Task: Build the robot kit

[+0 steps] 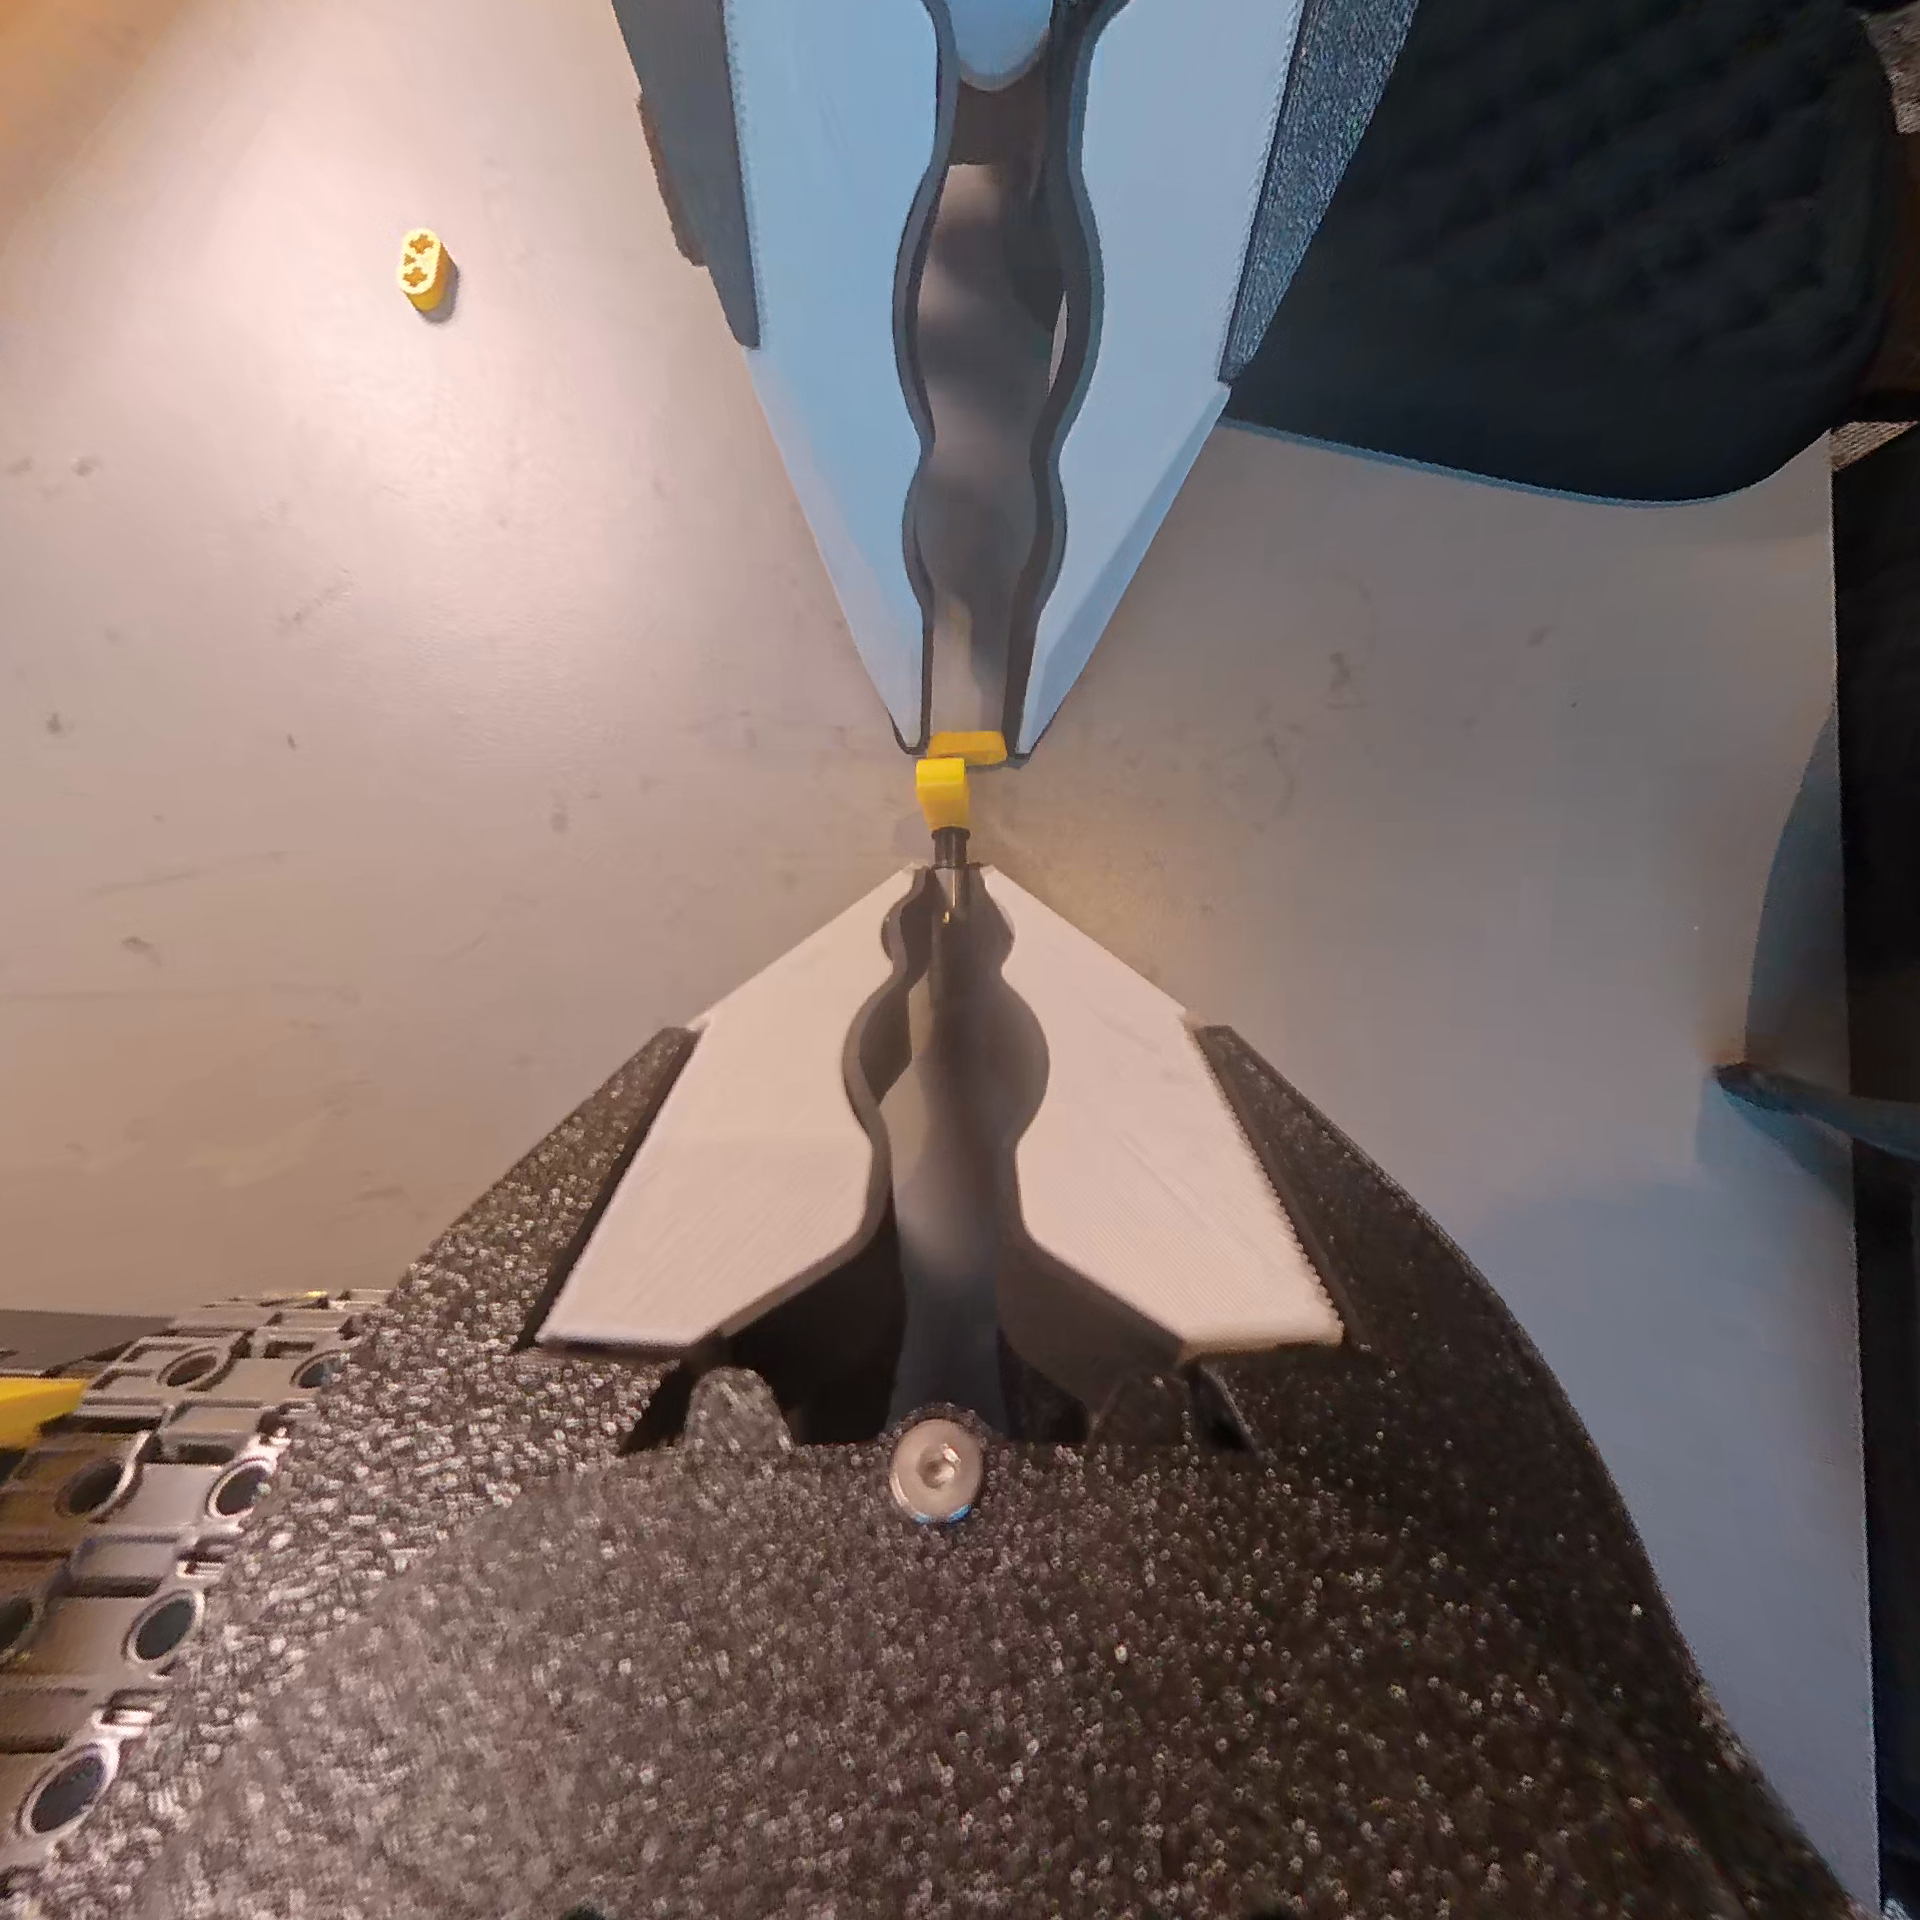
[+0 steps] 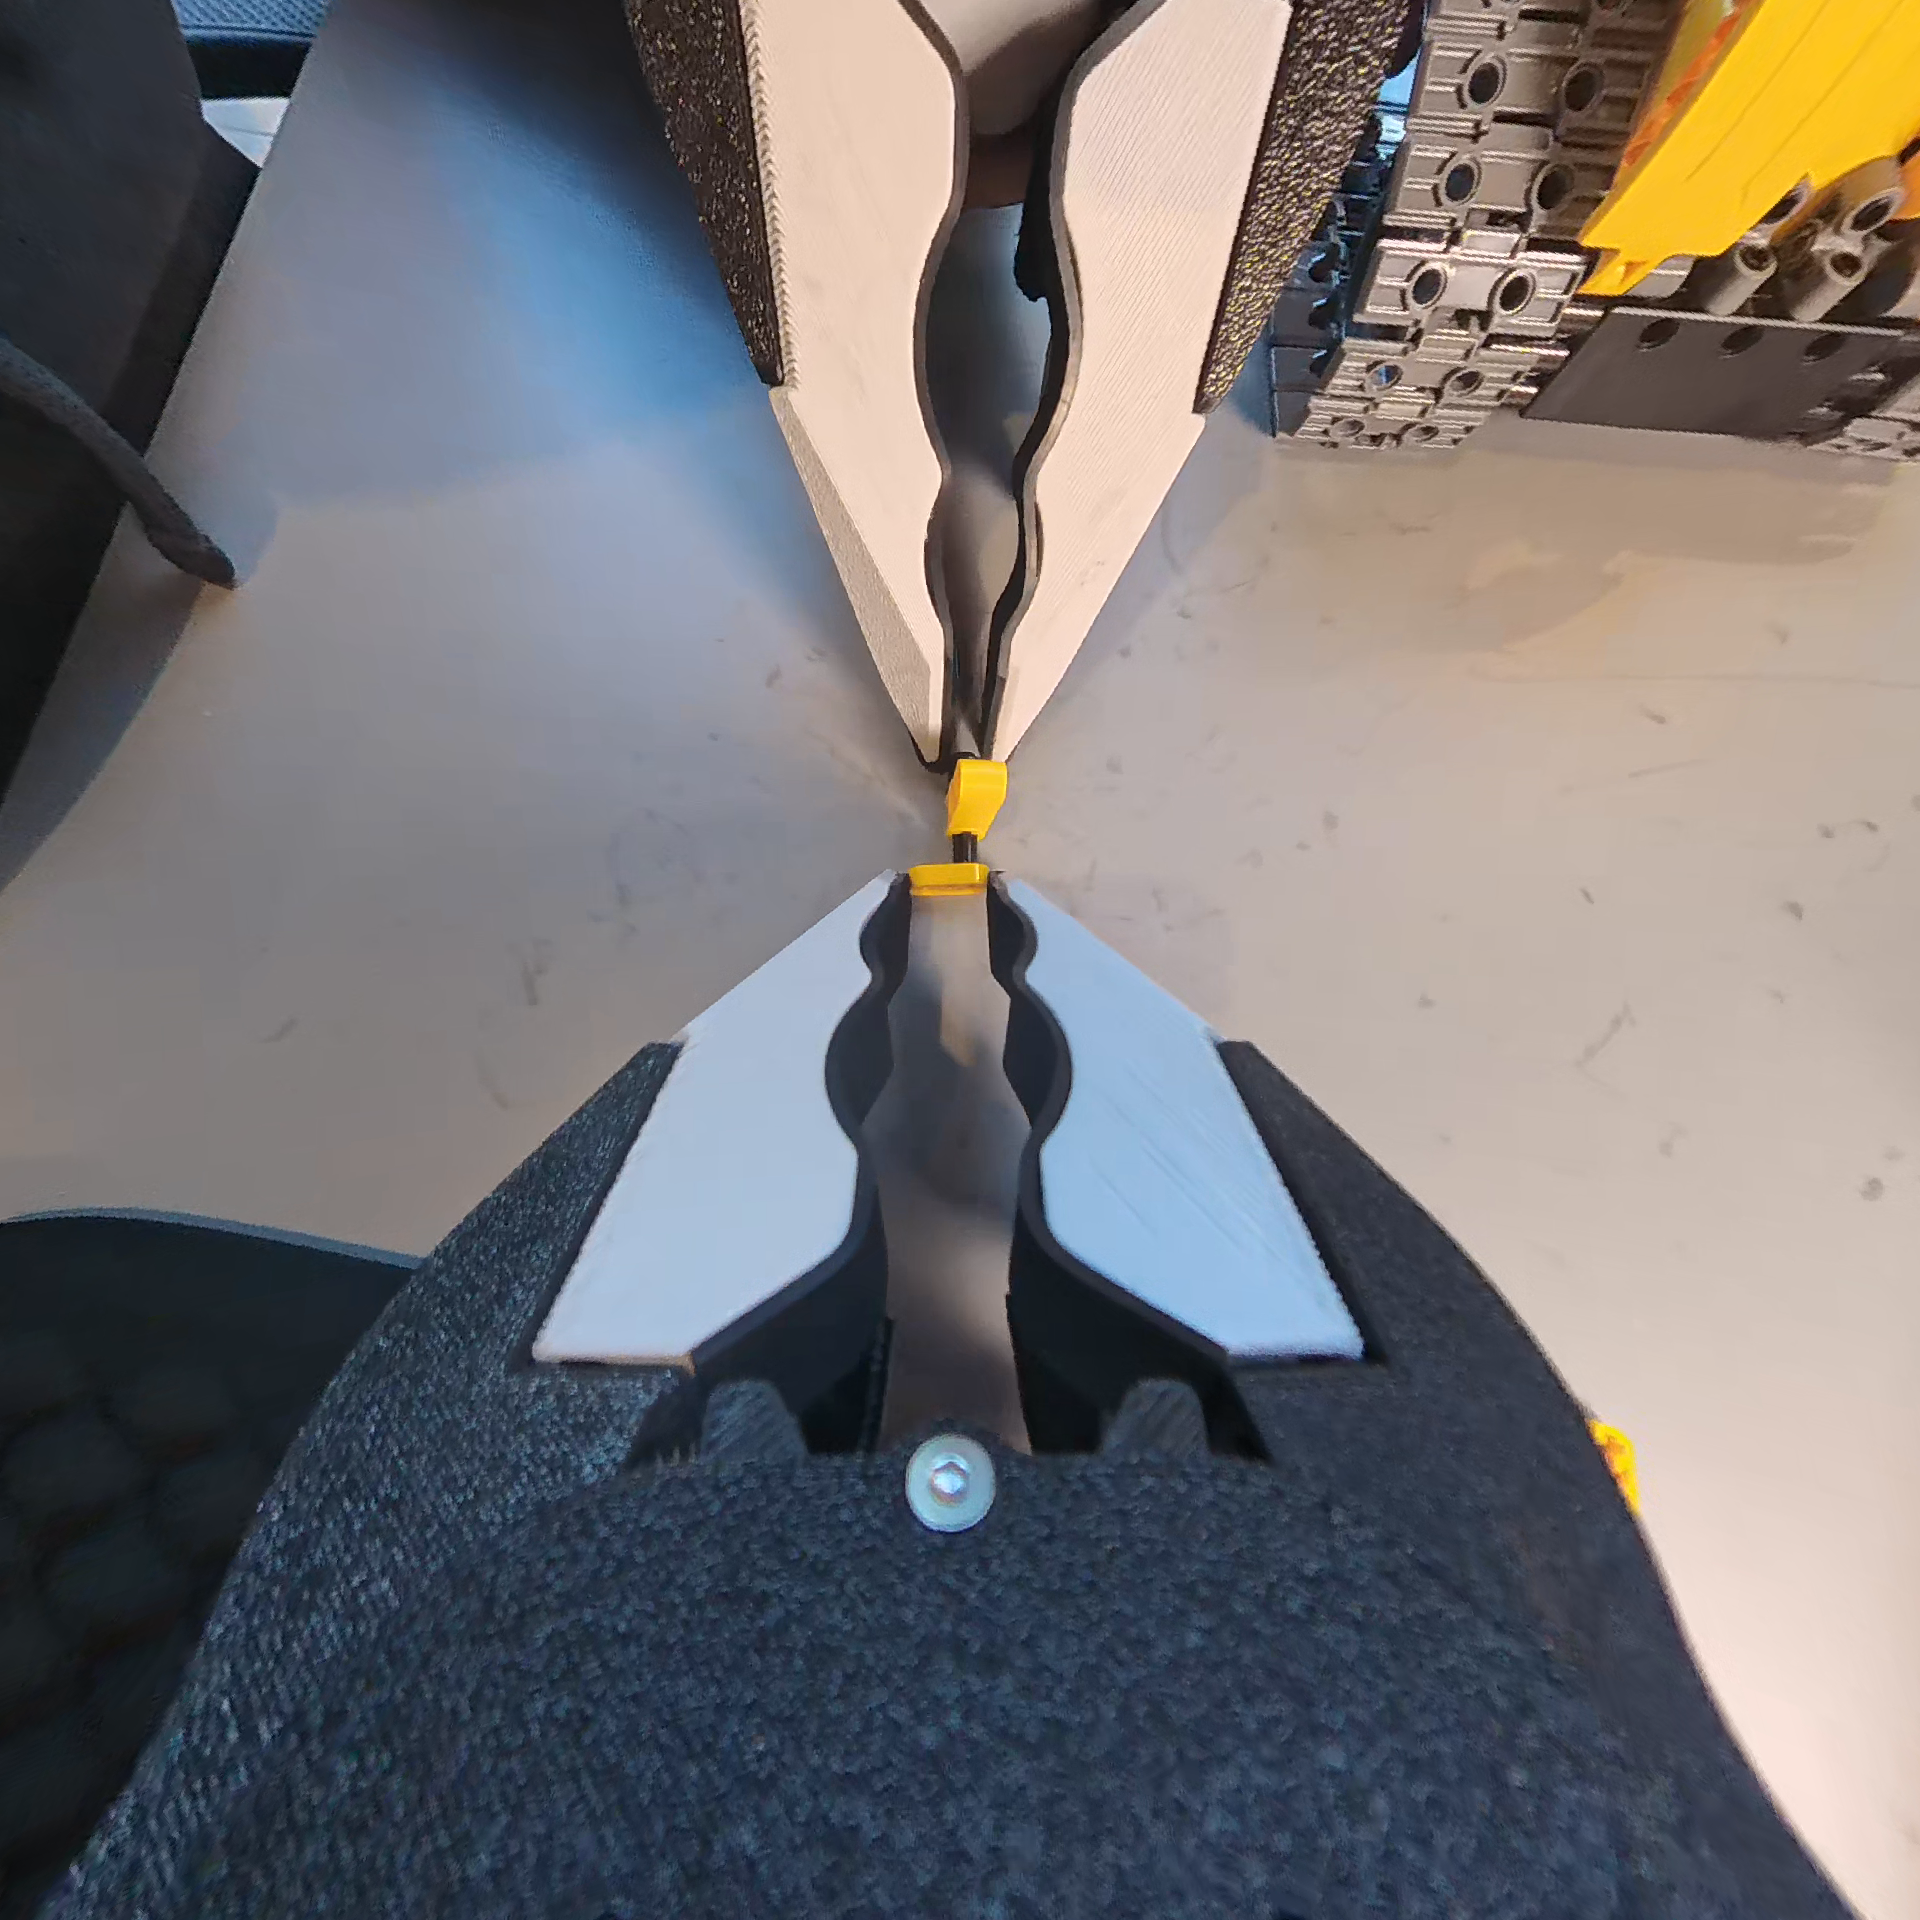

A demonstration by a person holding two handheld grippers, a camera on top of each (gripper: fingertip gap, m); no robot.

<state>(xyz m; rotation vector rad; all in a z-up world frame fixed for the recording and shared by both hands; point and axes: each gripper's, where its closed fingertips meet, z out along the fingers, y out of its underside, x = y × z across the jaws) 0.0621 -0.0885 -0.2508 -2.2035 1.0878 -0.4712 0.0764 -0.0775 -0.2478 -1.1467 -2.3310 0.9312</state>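
My left gripper (image 1: 949, 871) is shut on a thin black axle (image 1: 948, 847) that carries a small yellow connector (image 1: 941, 795) at its far end. My right gripper (image 2: 945, 881) is shut on a small flat yellow piece (image 2: 943, 878). The two grippers meet tip to tip above the pale table (image 1: 416, 831). The yellow connector (image 2: 977, 795) sits right against the flat yellow piece (image 1: 966, 743). The right gripper (image 1: 966, 740) enters the left wrist view from the top. The left gripper (image 2: 971, 746) enters the right wrist view from the top.
A loose yellow two-hole piece (image 1: 428, 270) lies on the table far left. A grey and yellow brick model (image 2: 1558, 239) stands beside the left gripper and also shows in the left wrist view (image 1: 135, 1507). A black padded seat (image 1: 1558, 239) lies past the table edge. Only a small space, under 4 cm, lies between the two pairs of fingers.
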